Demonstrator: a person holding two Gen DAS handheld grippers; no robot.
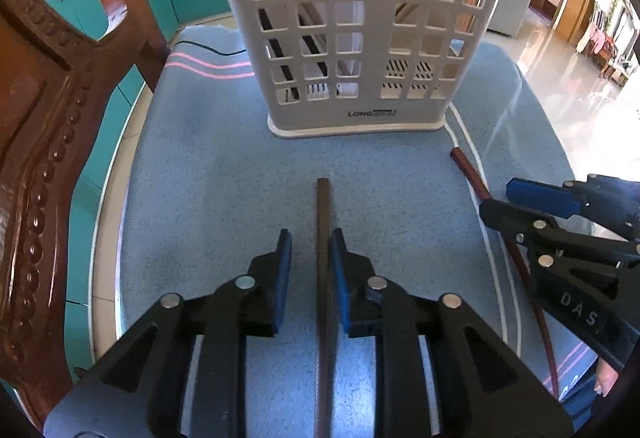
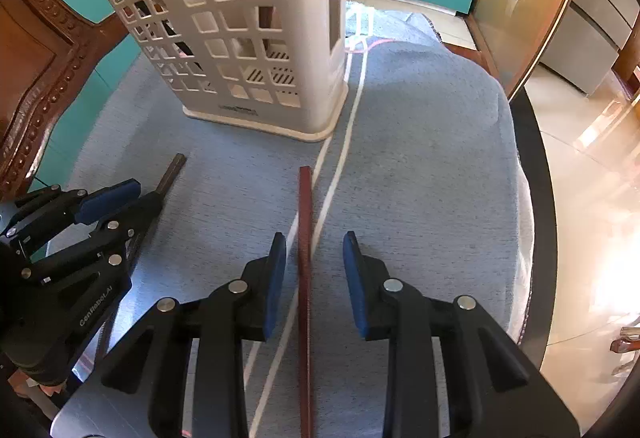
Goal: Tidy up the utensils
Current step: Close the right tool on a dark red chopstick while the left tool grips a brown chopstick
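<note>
A dark brown chopstick lies on the blue towel between the fingers of my left gripper. It rests against the right pad with a gap to the left pad, so the gripper is open. A reddish chopstick lies between the fingers of my right gripper, which is open with space on both sides. In each view the other gripper shows at the side: right gripper, left gripper. The white slotted utensil holder stands upright beyond both, with several sticks inside.
The towel covers a round dark-rimmed table. A carved wooden chair stands close on the left. A black cable lies behind the holder. Teal cabinets and a glossy floor lie beyond.
</note>
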